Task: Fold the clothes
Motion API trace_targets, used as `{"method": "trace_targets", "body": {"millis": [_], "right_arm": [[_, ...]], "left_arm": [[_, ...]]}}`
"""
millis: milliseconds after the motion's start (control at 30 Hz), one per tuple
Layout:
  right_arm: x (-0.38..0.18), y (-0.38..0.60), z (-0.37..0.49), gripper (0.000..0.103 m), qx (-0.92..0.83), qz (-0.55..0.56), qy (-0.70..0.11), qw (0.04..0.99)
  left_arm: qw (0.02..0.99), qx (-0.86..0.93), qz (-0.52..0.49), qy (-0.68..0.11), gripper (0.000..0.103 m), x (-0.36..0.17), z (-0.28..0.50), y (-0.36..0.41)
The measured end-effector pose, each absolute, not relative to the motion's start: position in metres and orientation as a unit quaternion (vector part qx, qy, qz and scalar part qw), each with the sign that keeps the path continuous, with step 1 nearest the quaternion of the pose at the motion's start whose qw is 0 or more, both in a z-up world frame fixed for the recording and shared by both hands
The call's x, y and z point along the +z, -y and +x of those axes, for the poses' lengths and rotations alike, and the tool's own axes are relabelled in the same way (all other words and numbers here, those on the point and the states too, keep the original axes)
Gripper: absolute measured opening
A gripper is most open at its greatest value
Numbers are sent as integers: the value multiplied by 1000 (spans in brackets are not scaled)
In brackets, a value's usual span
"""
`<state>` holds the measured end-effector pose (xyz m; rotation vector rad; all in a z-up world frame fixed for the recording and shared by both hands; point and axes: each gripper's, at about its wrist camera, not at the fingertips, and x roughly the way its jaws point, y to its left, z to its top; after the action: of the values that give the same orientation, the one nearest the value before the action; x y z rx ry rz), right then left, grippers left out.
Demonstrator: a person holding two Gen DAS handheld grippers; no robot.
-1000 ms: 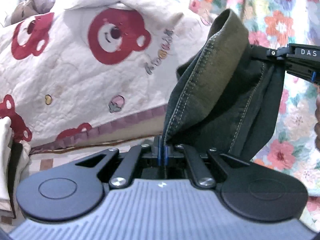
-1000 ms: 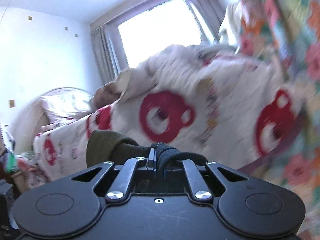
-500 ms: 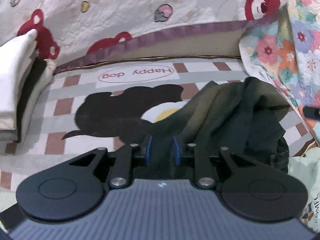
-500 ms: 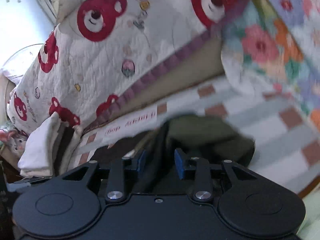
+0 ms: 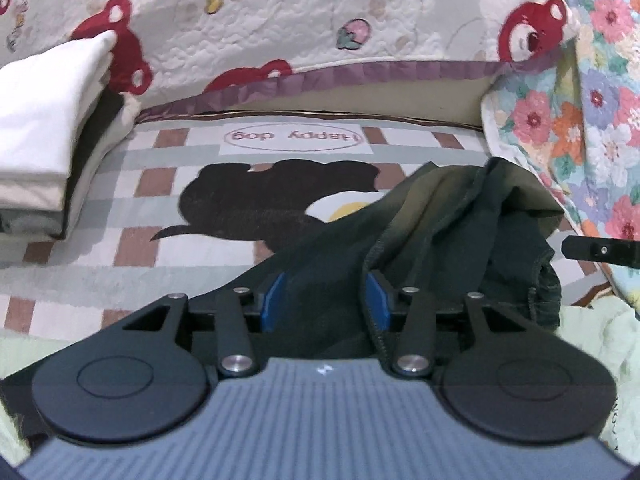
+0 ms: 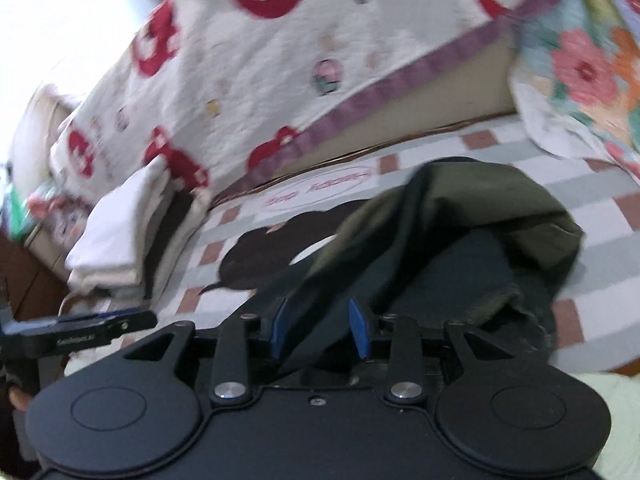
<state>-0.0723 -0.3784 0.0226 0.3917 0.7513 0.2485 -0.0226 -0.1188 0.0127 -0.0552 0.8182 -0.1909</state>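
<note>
Dark olive-green cotton garment dropped in a crumpled heap on the checked "Happy dog" mat, release step of the fold.

Behind it, bulky white quilt with red bear prints; at the mat's left edge, stack of folded white and dark clothes. Left tool just opening, blue pads apart, slack cloth lying between them without being pinched; right tool likewise parted, loose fabric between its 2 pads. Likely next: back both tools clear of the folds, then find 2 edges or corners and spread the piece flat.
</note>
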Motion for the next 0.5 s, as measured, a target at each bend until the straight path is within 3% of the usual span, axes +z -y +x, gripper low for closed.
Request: {"method": "trace_targets", "body": {"millis": [200, 400, 500], "right_arm": [[47, 319, -51, 39, 156, 76, -378, 910], [51, 272, -96, 41, 189, -76, -344, 916], [42, 281, -109, 41, 168, -35, -350, 921]], "left_arm": [[917, -79, -62, -385, 48, 13, -31, 94], [918, -81, -66, -384, 48, 2, -32, 93], [916, -90, -79, -384, 48, -6, -23, 103]]}}
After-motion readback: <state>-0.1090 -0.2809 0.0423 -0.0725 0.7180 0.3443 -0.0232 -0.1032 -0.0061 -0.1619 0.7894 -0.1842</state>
